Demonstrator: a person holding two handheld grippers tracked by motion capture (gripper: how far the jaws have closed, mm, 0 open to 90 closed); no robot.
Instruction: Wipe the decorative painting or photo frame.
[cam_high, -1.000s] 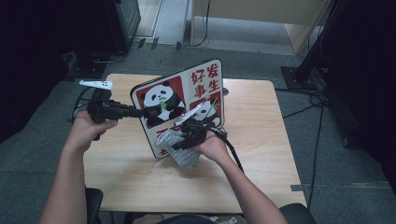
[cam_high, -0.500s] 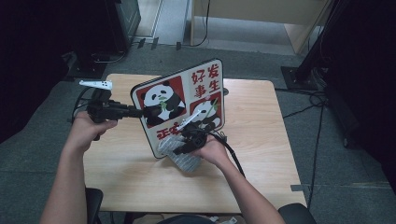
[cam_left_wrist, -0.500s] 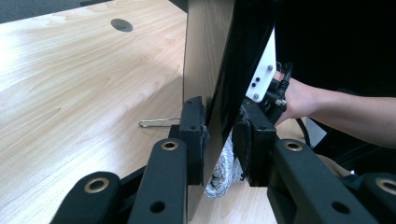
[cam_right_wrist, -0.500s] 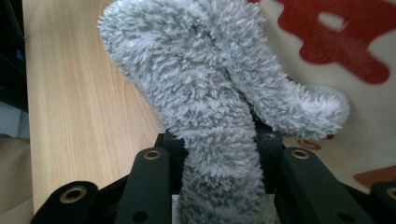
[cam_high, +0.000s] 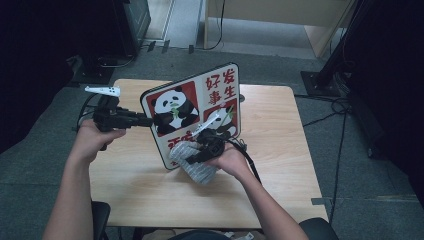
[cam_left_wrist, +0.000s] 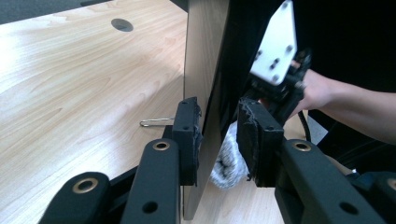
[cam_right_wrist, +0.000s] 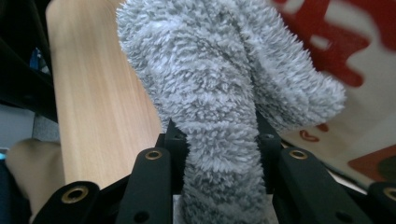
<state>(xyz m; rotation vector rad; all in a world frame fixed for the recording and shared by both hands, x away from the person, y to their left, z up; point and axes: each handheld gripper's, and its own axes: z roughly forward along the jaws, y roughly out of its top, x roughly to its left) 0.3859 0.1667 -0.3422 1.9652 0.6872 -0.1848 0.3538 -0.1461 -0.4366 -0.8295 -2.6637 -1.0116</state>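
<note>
Item one, far left of the high view: our left gripper (cam_high: 145, 120), held level in our left hand (cam_high: 90, 140), its tip at the left edge of the panda board (cam_high: 192, 107). In the left gripper view the board's thin edge stands upright between the jaws; one pad (cam_left_wrist: 187, 135) lies against the board's plain back, the other pad (cam_left_wrist: 254, 140) stands off from the printed side with a dark gap between. The jaws have just been opening, so we list this gripper as spread around the board's edge, not pinching it.

Item two, centre: the panda board, a red-and-white printed panel with two pandas and red characters, standing tilted on the wooden table (cam_high: 280, 150), its lower edge on the tabletop.

Item three, just right of centre: our right gripper (cam_high: 200, 155), in our right hand (cam_high: 227, 162), low at the board's front face. Its jaws are pressed tight on a grey fluffy cloth (cam_right_wrist: 219, 112), which bulges out beyond the pads. In the high view the cloth (cam_high: 197, 167) lies against the board's lower front corner and hangs down to the table.

Item four, in the left gripper view: a thin metal wire (cam_left_wrist: 156, 122) lying on the table behind the board.
</note>
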